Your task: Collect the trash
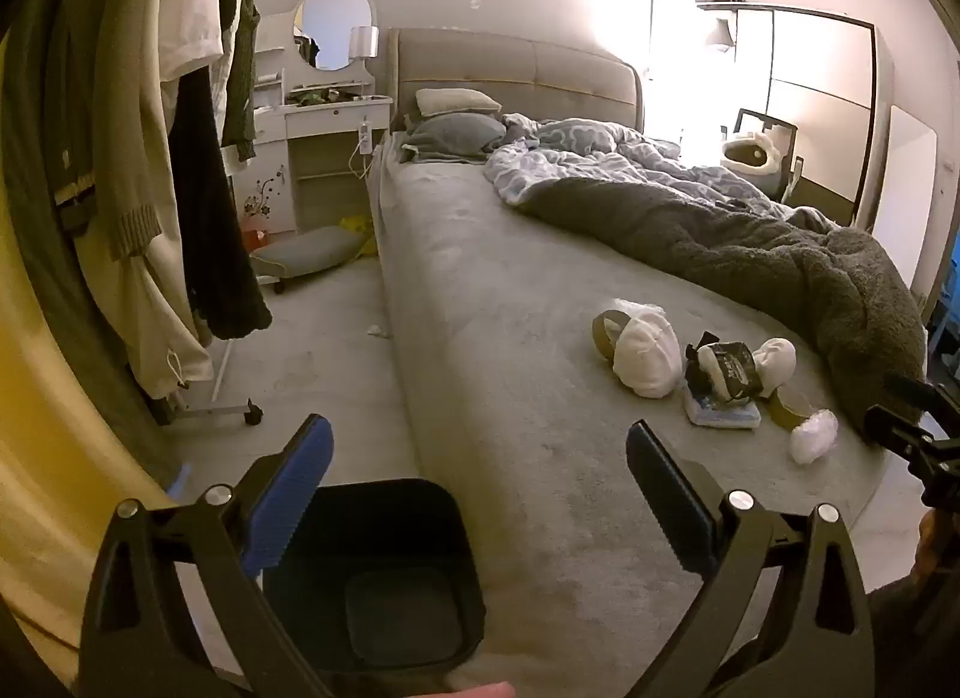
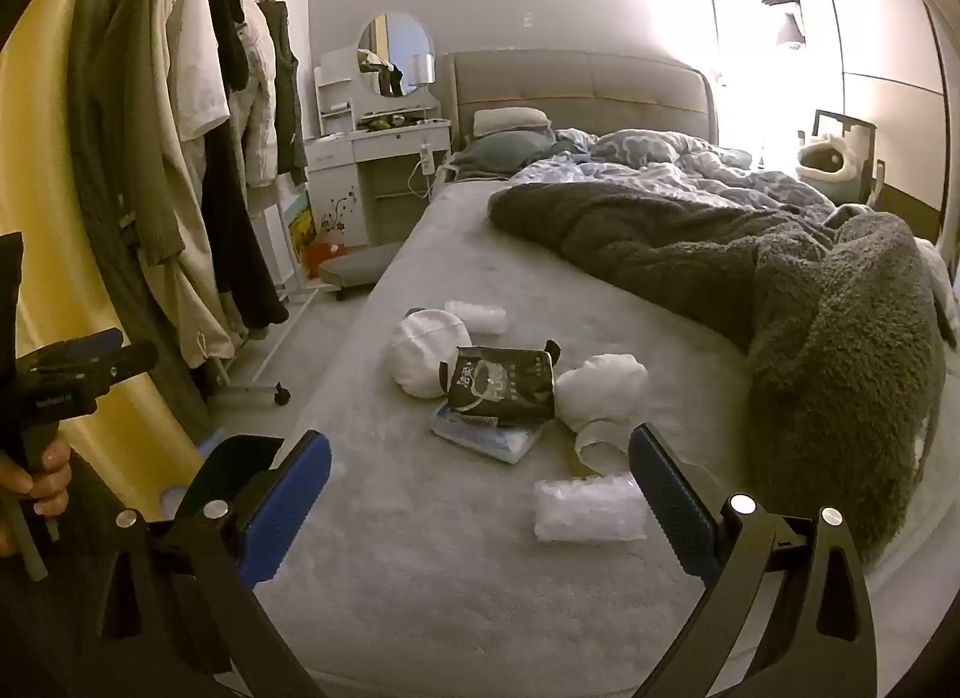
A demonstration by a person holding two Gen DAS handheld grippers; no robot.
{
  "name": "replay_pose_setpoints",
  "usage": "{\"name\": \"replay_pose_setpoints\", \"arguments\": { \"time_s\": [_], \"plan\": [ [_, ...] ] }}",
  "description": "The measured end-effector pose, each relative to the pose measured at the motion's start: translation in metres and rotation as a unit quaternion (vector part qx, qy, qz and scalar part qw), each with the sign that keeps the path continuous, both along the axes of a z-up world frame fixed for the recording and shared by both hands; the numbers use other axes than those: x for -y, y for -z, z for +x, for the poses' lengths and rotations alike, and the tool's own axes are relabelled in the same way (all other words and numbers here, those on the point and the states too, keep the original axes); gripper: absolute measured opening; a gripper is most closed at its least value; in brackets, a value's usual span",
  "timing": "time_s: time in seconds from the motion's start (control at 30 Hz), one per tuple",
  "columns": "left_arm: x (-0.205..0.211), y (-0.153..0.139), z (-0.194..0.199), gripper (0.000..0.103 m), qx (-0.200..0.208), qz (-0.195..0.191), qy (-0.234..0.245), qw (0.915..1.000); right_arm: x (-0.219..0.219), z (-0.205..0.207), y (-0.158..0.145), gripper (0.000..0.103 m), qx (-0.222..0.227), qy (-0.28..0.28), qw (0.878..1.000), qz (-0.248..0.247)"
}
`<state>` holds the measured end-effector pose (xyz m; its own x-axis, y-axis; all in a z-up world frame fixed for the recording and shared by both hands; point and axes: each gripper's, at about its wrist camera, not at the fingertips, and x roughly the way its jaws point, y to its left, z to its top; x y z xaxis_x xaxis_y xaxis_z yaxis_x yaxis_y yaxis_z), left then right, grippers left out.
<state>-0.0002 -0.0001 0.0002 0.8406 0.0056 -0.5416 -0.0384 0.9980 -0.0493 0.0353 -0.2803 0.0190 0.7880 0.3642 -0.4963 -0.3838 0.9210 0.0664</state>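
Observation:
Trash lies in a cluster on the grey bed (image 2: pixel 420 548): a black printed packet (image 2: pixel 501 383), a blue-white flat pack (image 2: pixel 486 439) under it, crumpled white wads (image 2: pixel 423 359) (image 2: pixel 600 392), and clear plastic wraps (image 2: pixel 588 509) (image 2: pixel 480 315). The same cluster shows in the left wrist view, with the packet (image 1: pixel 726 371) and a white wad (image 1: pixel 645 353). A black bin (image 1: pixel 375 578) stands on the floor beside the bed, under my open left gripper (image 1: pixel 480 494). My right gripper (image 2: pixel 480 494) is open and empty, just short of the nearest clear wrap.
A grey fleece blanket (image 2: pixel 810 308) and blue duvet (image 2: pixel 660 164) cover the bed's right side. A clothes rack on wheels (image 2: pixel 198 158) stands on the left. A white dressing table with mirror (image 2: pixel 390 116) and a low stool (image 2: pixel 354 266) stand by the headboard.

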Motion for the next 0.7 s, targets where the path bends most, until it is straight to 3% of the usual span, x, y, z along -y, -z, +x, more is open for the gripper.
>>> {"name": "replay_pose_setpoints", "arguments": {
  "time_s": [0.7],
  "plan": [
    [0.0009,0.0005,0.0000,0.100,-0.001,0.005,0.002,1.0000,0.0000,0.0020,-0.0002,0.100,-0.007,-0.004,1.000,0.008]
  ]
}}
